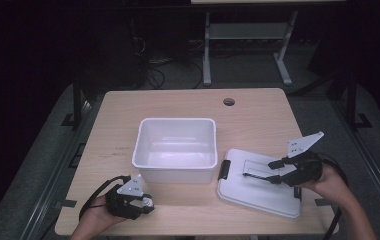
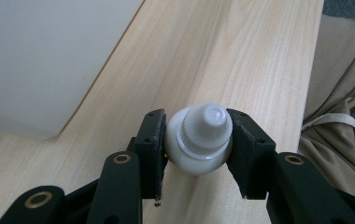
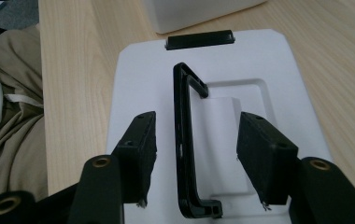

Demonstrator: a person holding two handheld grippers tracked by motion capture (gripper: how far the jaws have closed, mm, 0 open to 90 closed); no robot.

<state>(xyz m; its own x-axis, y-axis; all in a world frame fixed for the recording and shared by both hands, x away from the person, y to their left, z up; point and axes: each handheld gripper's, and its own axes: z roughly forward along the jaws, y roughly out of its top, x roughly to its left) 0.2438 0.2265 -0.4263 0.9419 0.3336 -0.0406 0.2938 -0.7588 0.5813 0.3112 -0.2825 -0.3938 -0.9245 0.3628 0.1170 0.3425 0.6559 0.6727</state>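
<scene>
**Grip on a round bottle, with a lid handle waiting**

Slippage is what I'd watch for first. The left gripper [image 2: 198,140] is clamped on a small white bottle [image 2: 199,142], and the pads meet it on its bulging round shoulder, not on a flat side. If the hand lifts or tilts quickly, I'd guess the bottle could squirt forward out of the jaws or twist between them, since so little of each pad bears on that curve. It also sits low at the near-left corner of the table [image 1: 258,107], close to the front edge, so a dropped bottle could roll off onto the person's lap (the tan cloth is right there beside the edge).

On the other side, the right gripper [image 1: 273,171] stands unclenched with its jaws on either side of the black handle [image 3: 187,144] of the white lid [image 1: 258,182], touching nothing as far as I can tell. Closing off-centre might only tip the raised handle over or shove the lid, which lies flat just right of the white bin [image 1: 175,148].

As for the bottle itself: squat, white, glossy, with a ribbed screw cap and a small nozzle tip pointing away from the hand. It looks like light, smooth plastic, and I can't tell whether anything is inside.
</scene>
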